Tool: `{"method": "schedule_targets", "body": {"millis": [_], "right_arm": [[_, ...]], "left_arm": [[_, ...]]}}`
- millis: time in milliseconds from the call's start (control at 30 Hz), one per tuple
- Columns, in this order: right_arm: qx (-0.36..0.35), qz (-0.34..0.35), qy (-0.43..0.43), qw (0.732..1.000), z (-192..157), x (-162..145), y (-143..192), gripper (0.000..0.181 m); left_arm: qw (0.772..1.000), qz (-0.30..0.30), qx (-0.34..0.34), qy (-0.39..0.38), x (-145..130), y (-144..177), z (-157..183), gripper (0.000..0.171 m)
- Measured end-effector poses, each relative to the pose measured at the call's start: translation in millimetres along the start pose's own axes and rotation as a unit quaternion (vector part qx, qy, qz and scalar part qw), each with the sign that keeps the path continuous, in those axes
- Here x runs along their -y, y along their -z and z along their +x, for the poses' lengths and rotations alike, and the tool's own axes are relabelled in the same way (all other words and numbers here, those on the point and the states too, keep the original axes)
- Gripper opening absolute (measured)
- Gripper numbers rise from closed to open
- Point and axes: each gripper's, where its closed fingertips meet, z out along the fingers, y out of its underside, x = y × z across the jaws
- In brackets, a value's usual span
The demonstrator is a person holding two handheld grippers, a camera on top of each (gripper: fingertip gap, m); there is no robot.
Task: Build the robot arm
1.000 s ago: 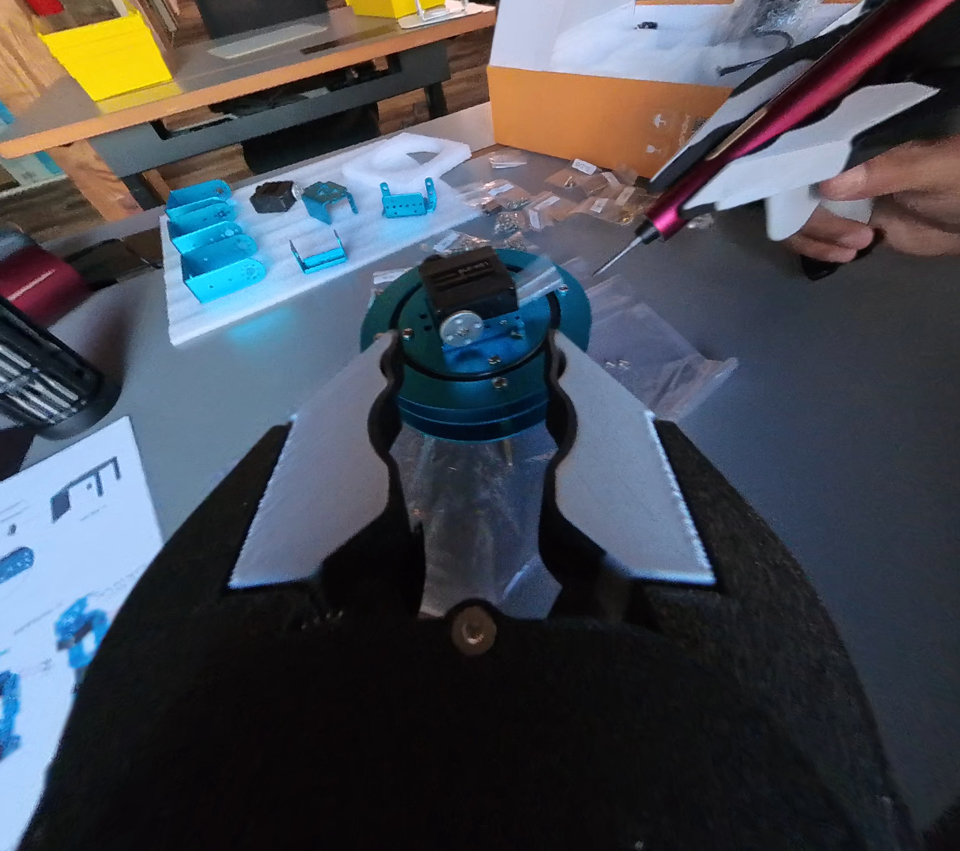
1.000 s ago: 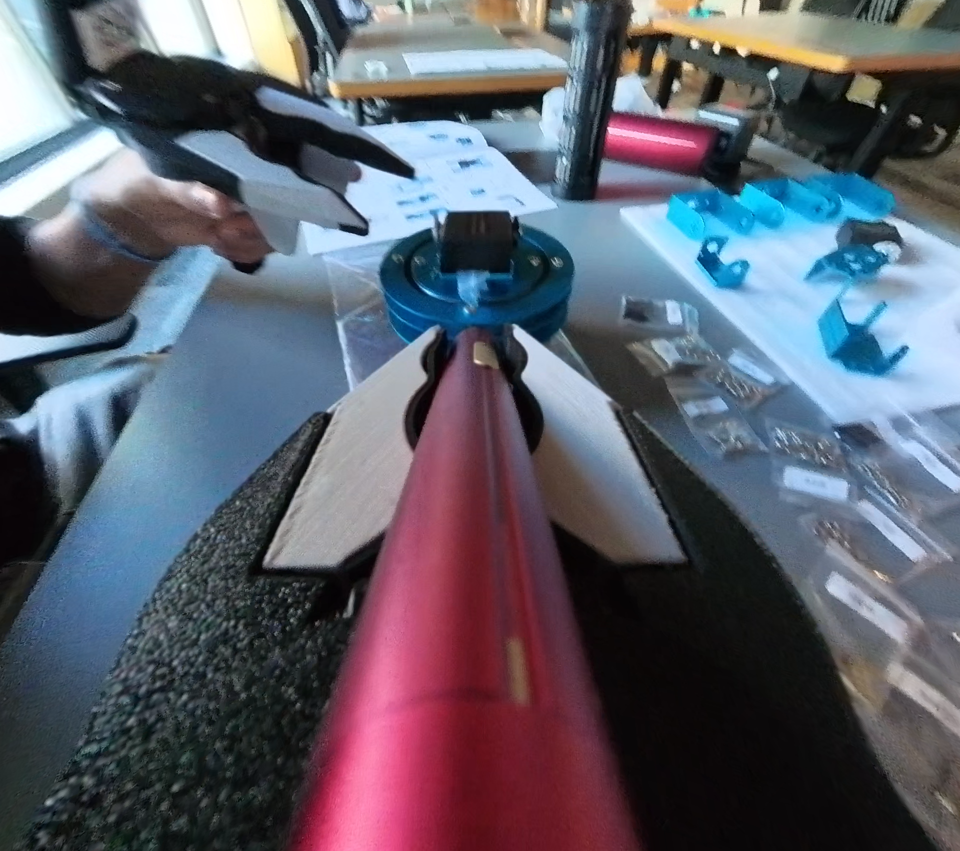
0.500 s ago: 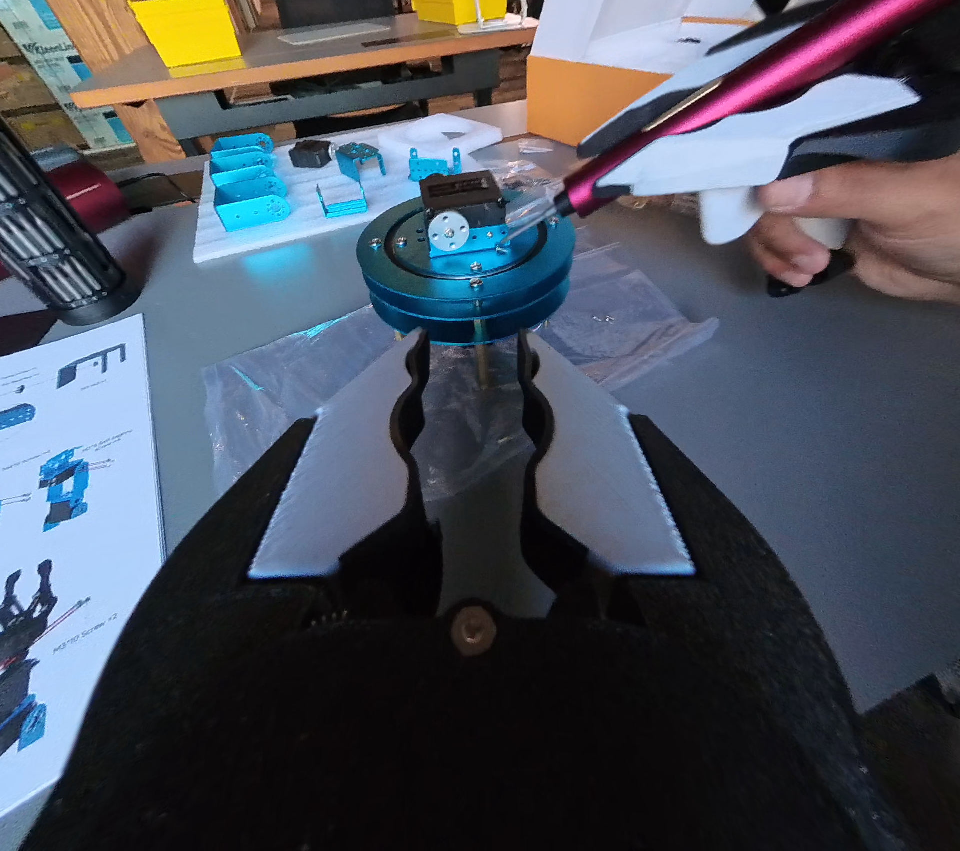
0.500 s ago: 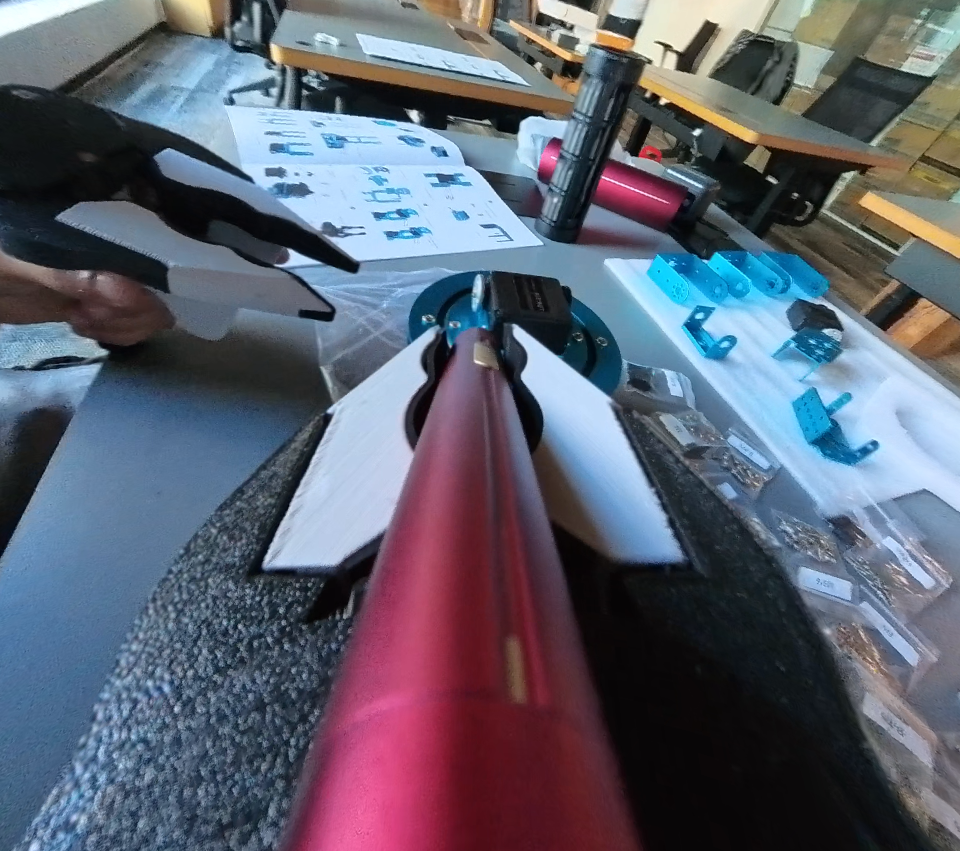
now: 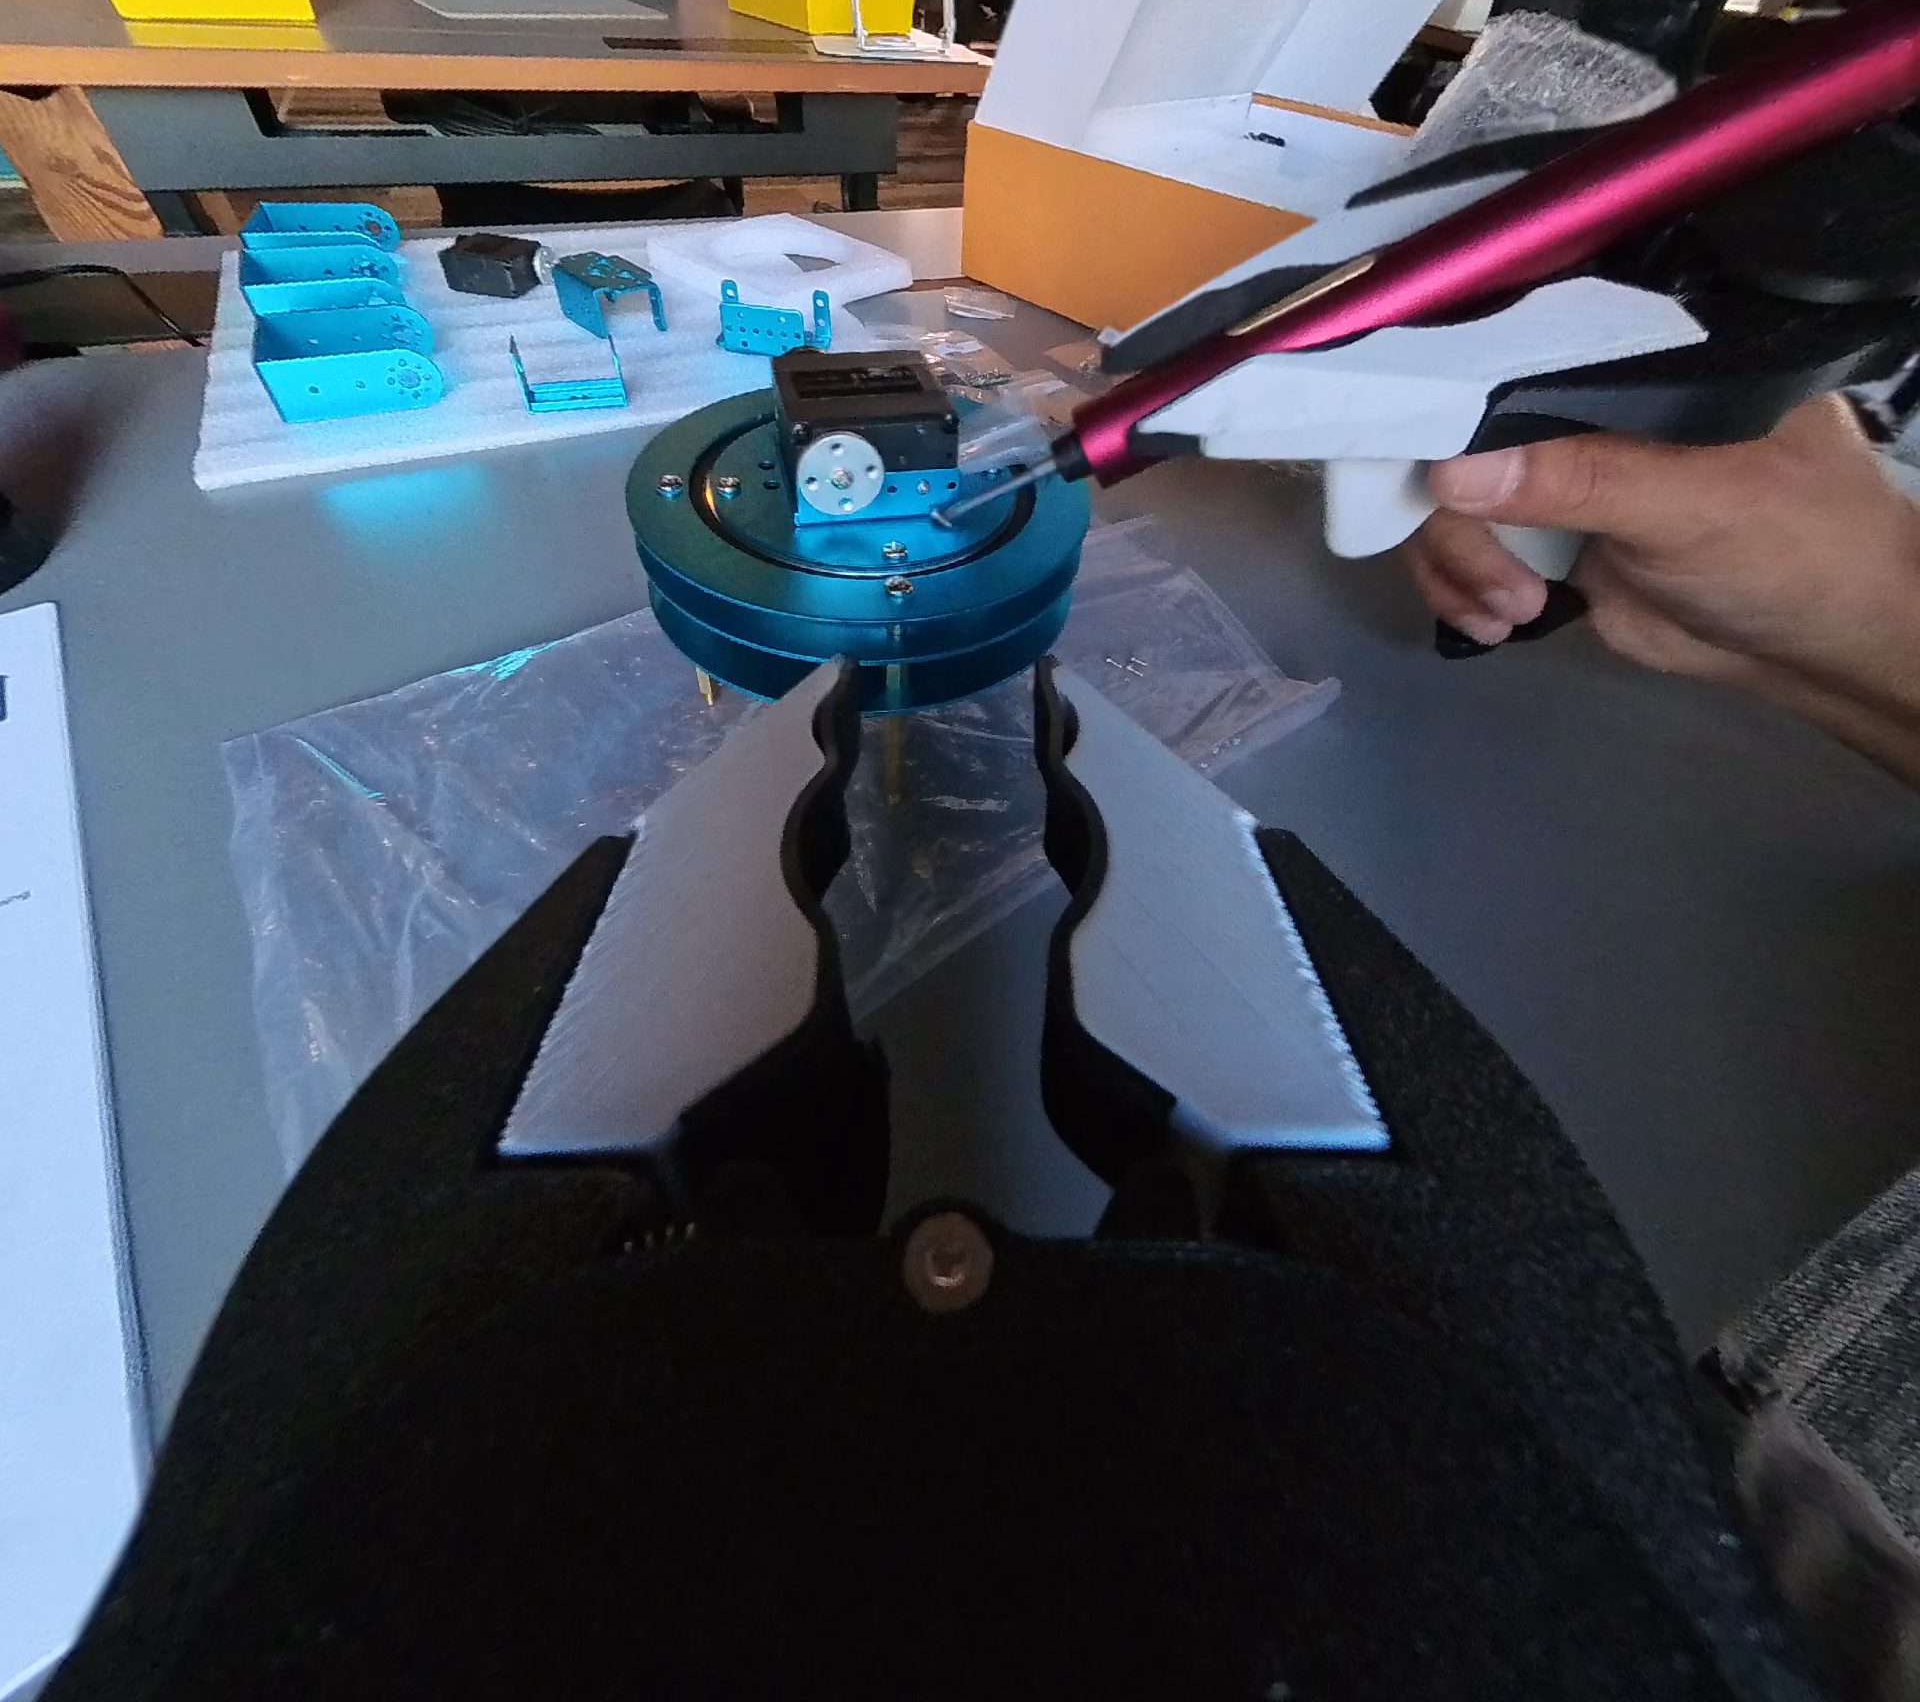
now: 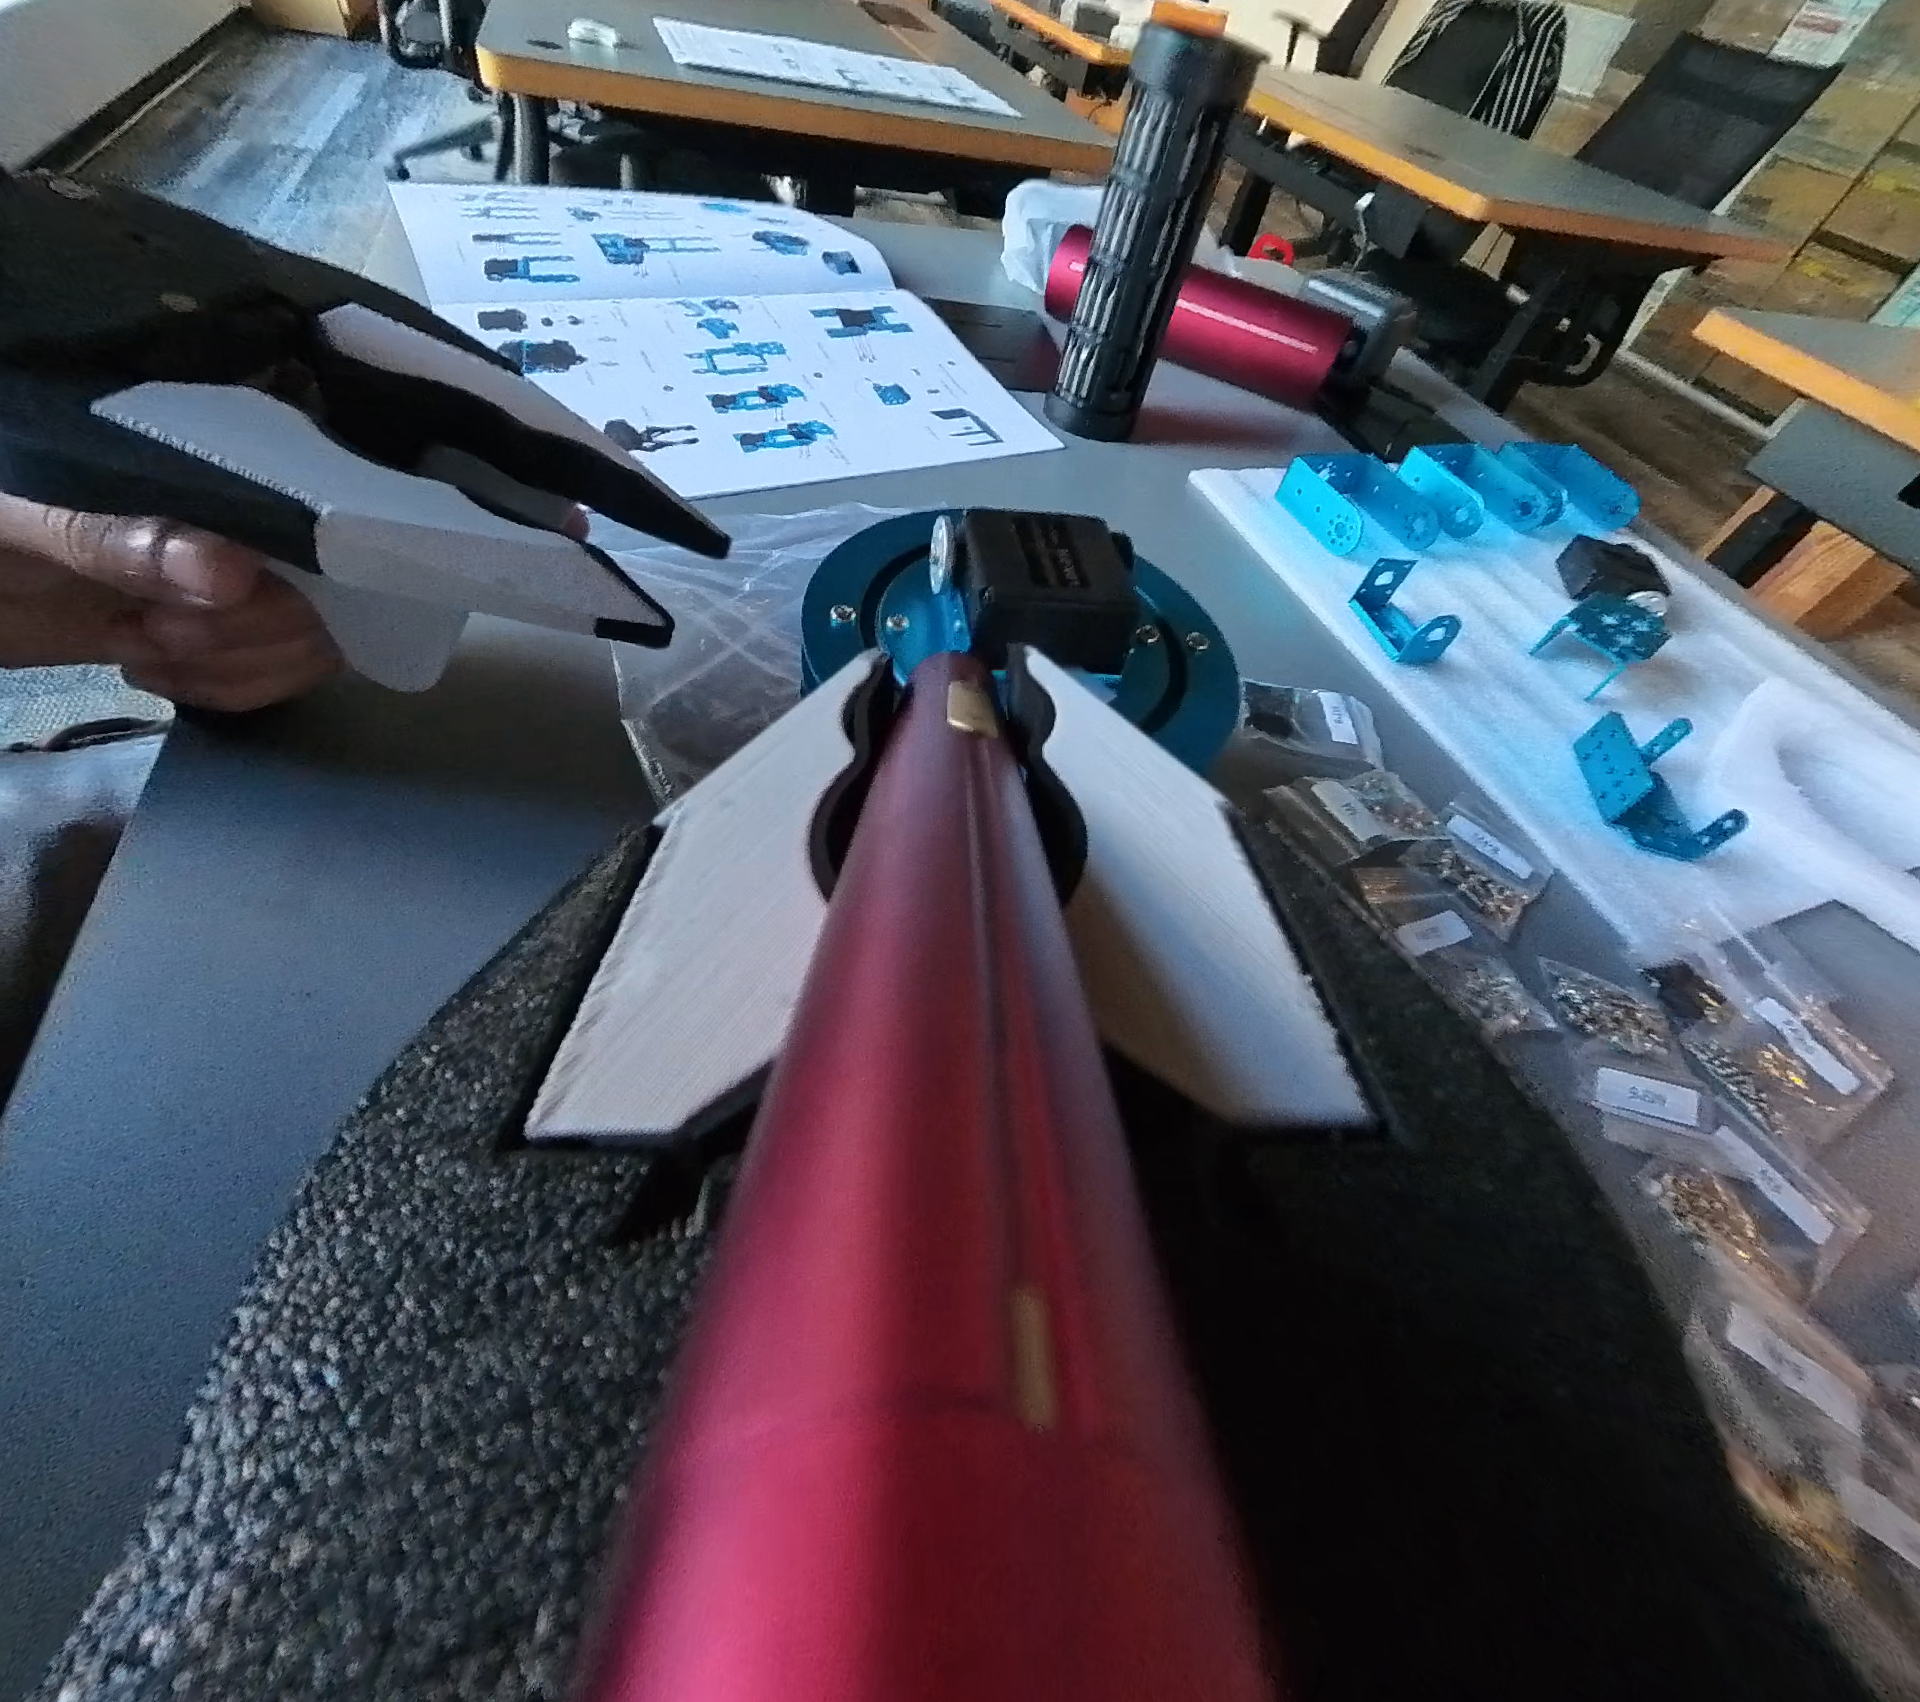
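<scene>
A blue round base point(image 5: 862, 603) stands on a clear plastic bag, with a black servo point(image 5: 862, 405) in a blue bracket on top. My left gripper point(image 5: 940, 686) is open and empty, its tips just short of the base's near edge. My right gripper point(image 5: 1127, 395) is shut on a red screwdriver point(image 5: 1507, 250), and the bit tip touches the bracket at the servo's right foot. In the right wrist view the screwdriver point(image 6: 935, 1237) runs out between my right gripper's fingers point(image 6: 951, 676) to the servo point(image 6: 1049, 582) and the base point(image 6: 1195, 717). The left gripper point(image 6: 681, 592) is to the left.
A white foam sheet point(image 5: 416, 426) with several blue brackets lies behind the base. An orange cardboard box point(image 5: 1091, 239) stands at the back right. An open instruction booklet point(image 6: 727, 343), a black cylinder point(image 6: 1143, 229), a red cylinder point(image 6: 1195, 312) and bags of screws point(image 6: 1558, 977) lie around. The tips of one gripper are about 8 cm away from the tips of the other.
My left gripper let go of the blue base and drew back from it. My right gripper brought the screwdriver tip in from the right onto the bracket beside the servo.
</scene>
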Motion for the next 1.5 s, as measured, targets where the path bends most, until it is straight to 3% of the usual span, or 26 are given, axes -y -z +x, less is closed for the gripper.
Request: {"method": "schedule_targets", "body": {"millis": [100, 300, 400, 533, 667, 833, 1000, 1200, 1500], "right_arm": [[-0.010, 0.016, 0.008, 1.000, 1, 5, 2, 0.021], [-0.016, 0.076, -0.056, 0.995, -2, 35, 12, 0.021], [0.022, 0.150, -0.102, 0.983, -20, 62, 17, 0.021], [0.098, 0.241, -0.221, 0.940, -41, 89, 19, 0.021], [0.142, 0.268, -0.292, 0.907, -45, 99, 11, 0.020], [0.194, 0.291, -0.372, 0.860, -49, 104, 0, 0.021], [0.228, 0.319, -0.420, 0.818, -50, 108, -5, 0.021], [0.223, 0.309, -0.410, 0.829, -54, 107, -12, 0.021], [0.171, 0.271, -0.336, 0.886, -62, 102, -15, 0.021]], "left_arm": [[1.000, -0.002, -0.015, 0.010, 0, -1, 1, 0.033], [0.999, 0.031, -0.016, 0.016, 17, 4, -14, 0.033], [0.993, 0.081, -0.080, 0.034, 41, 15, -8, 0.029], [0.975, 0.136, -0.168, 0.060, 69, 33, -3, 0.027], [0.974, 0.194, -0.114, -0.027, 89, 49, -21, 0.026], [0.956, 0.227, -0.089, -0.162, 99, 64, -17, 0.025], [0.945, 0.245, -0.072, -0.203, 109, 72, -16, 0.018], [0.949, 0.231, -0.077, -0.202, 105, 72, -17, 0.011], [0.951, 0.204, -0.073, -0.220, 94, 69, -20, 0.007]]}}
